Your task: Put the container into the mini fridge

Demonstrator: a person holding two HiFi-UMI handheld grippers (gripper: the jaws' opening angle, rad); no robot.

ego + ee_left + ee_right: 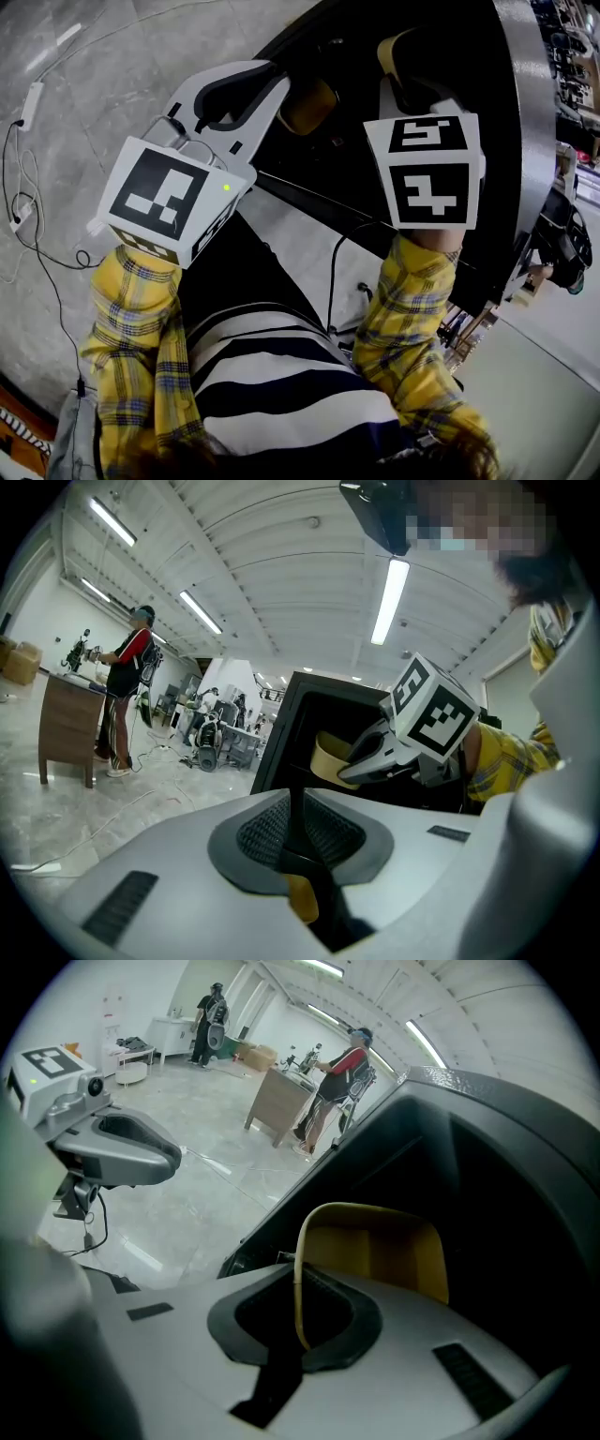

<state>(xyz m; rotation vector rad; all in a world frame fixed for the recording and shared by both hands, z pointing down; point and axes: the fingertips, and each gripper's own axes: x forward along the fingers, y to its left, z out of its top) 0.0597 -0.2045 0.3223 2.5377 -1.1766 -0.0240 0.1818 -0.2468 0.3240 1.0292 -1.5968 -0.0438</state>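
Pale polished workshop floor (112, 75), with the black mini fridge (487, 1129) standing open. The right gripper (298, 1321), nearly closed, pinches the yellow container (375, 1251) by its rim, within the opening. The left gripper (295, 832) has its jaws together, apparently empty. Best practice: keep the container level and seat it fully inside before releasing.

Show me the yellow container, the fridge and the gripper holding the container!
container (375, 1255): right gripper view, its inner wall.
fridge (277, 761): left gripper view, its front frame.
right gripper (298, 1288): right gripper view, between the tips pinching the container's rim.
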